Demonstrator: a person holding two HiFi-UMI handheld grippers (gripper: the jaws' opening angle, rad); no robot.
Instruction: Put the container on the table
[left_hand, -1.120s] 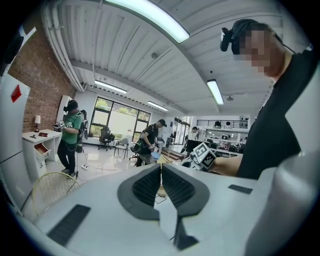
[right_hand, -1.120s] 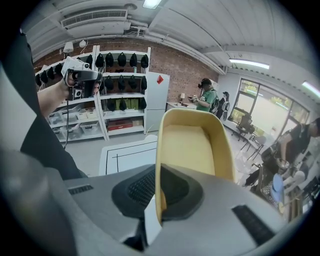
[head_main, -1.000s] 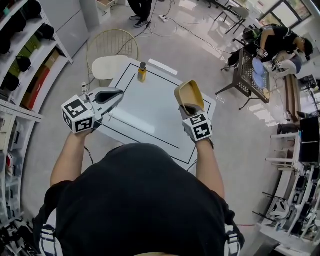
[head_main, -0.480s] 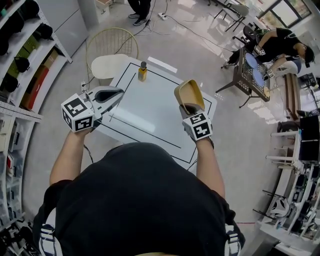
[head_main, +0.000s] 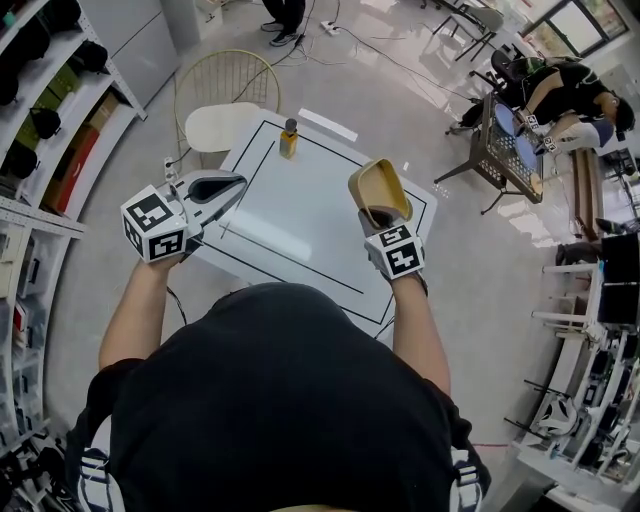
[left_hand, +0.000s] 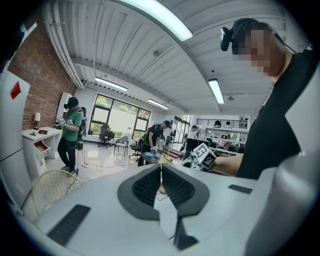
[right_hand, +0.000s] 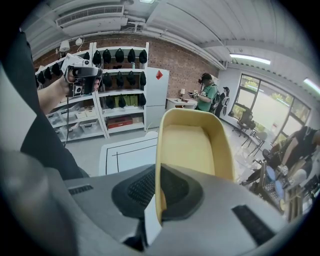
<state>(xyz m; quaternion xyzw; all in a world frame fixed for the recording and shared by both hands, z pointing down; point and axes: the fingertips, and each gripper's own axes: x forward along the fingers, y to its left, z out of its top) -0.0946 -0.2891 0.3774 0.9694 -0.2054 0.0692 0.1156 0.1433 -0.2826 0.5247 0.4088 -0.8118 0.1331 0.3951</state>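
Here: tan container (right_hand: 192, 142) pinched by 1 wall

Nearest, the right gripper (head_main: 379, 214) is clamped on the container's side wall, holding it tilted up over the right side of the white table (head_main: 290, 225). It looks light, stiff and smooth, so an edge pinch could swivel; a deep bite suits. The left gripper (head_main: 232, 186) is closed on nothing. Beyond stands a yellow bottle (head_main: 288, 141).

Tan container (head_main: 379, 191), tilted, above table (head_main: 290, 235)

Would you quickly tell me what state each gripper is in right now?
Left gripper: shut, nothing between its jaws.
Right gripper: shut on the rim of the tan container.
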